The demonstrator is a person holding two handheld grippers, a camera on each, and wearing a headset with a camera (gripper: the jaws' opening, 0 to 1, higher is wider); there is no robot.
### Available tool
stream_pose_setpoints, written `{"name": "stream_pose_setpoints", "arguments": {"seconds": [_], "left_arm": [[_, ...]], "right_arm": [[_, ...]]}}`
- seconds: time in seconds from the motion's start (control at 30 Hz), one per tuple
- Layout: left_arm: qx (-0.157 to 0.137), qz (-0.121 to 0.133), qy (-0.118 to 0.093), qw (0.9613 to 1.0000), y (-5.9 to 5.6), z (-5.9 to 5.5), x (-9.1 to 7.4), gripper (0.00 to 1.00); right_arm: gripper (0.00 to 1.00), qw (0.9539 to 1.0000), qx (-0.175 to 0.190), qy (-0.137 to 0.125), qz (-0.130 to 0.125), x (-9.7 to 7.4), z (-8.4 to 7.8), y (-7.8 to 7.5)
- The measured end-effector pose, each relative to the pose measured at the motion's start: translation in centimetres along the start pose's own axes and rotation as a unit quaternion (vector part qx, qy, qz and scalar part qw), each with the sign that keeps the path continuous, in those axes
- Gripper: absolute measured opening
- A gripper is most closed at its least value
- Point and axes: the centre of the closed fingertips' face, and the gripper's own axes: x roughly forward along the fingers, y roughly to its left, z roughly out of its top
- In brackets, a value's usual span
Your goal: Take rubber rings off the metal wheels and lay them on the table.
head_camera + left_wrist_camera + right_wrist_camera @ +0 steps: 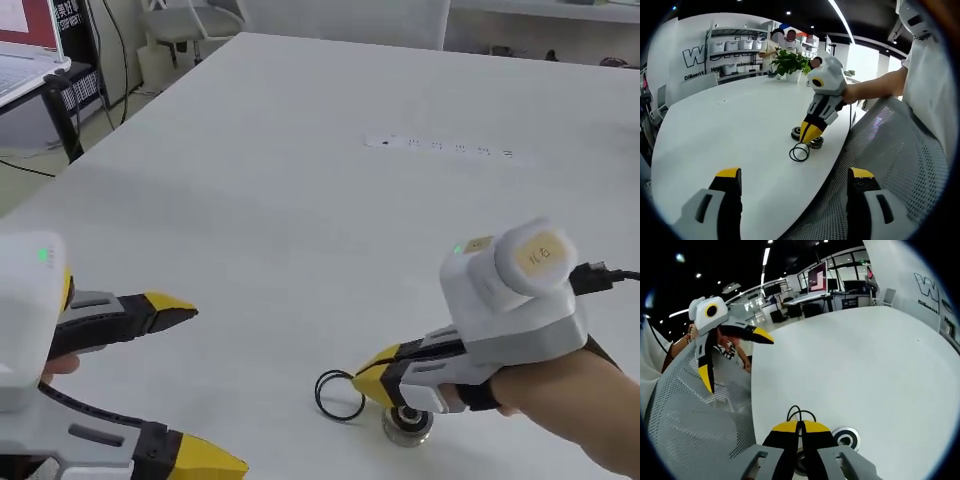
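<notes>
Black rubber ring [338,396] is pinched in my right gripper [369,385]; I'd lay it flat on the white surface [300,200]; my left gripper [215,388] is wide open

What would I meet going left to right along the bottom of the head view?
Left gripper → rubber ring → metal wheel → hand holding the right gripper. The right gripper itself overlaps the ring and wheel, so it is left out of the order.
</notes>
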Motion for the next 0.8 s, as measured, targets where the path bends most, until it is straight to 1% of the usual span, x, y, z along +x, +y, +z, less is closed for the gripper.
{"name": "stream_pose_setpoints", "arguments": {"seconds": [0.13, 0.27, 0.5, 0.63, 0.8], "left_arm": [[-0.001, 0.0, 0.001, 1.0, 0.0, -0.1, 0.0, 0.85], [0.0, -0.001, 0.004, 1.0, 0.0, -0.2, 0.1, 0.85], [0.002, 0.001, 0.007, 1.0, -0.1, -0.2, 0.1, 0.85], [0.001, 0.005, 0.004, 1.0, 0.0, -0.1, 0.0, 0.85], [0.001, 0.005, 0.006, 1.0, 0.0, -0.2, 0.0, 0.84]], "right_arm": [[0.0, 0.9999, 0.014, -0.008, -0.001, 0.0, 0.2, -0.3], [0.0, 0.9998, 0.019, -0.007, -0.004, 0.1, -0.1, -0.5], [0.0, 0.9998, 0.011, 0.0, -0.013, 0.2, -0.6, -0.8], [0.0, 0.9998, 0.014, 0.001, -0.014, 0.4, -0.7, -0.9], [0.0, 0.9998, 0.008, 0.006, -0.017, 0.5, -0.9, -1.0]]}}
